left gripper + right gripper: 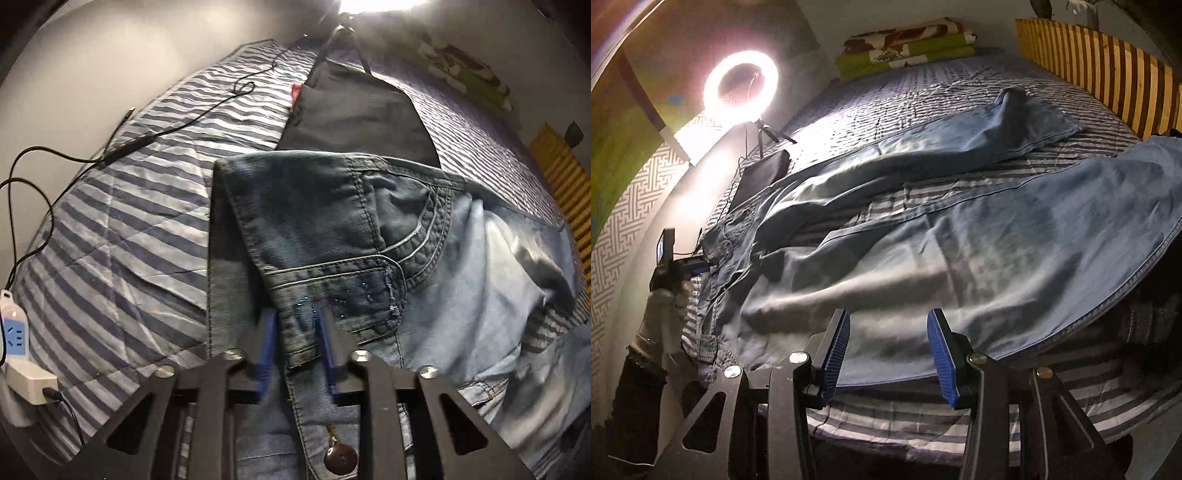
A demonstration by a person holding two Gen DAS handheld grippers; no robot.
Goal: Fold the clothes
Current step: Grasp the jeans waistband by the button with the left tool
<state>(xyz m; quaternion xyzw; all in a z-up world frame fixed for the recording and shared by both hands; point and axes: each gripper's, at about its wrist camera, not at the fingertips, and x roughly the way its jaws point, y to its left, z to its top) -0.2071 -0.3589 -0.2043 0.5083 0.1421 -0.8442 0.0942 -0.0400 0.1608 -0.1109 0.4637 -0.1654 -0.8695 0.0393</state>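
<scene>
left gripper (pixel 298 325) fingers clamp the jeans (pixel 332 229) waistband; right gripper (pixel 889 347) hangs released; dark cloth (pixel 354 114), cable (pixel 207 107) on bed (pixel 110 221).

A lit ring light (pixel 740 85) stood beside the striped bedspread (pixel 923 417). A folded green blanket (pixel 905 50) lay near the slatted headboard (pixel 1100 70).

No text, label, brand or number can be read on anything here.

Bare striped bedspread (pixel 122 221) left of the jeans (pixel 332 229); black cable (pixel 184 122) across its far side.
</scene>
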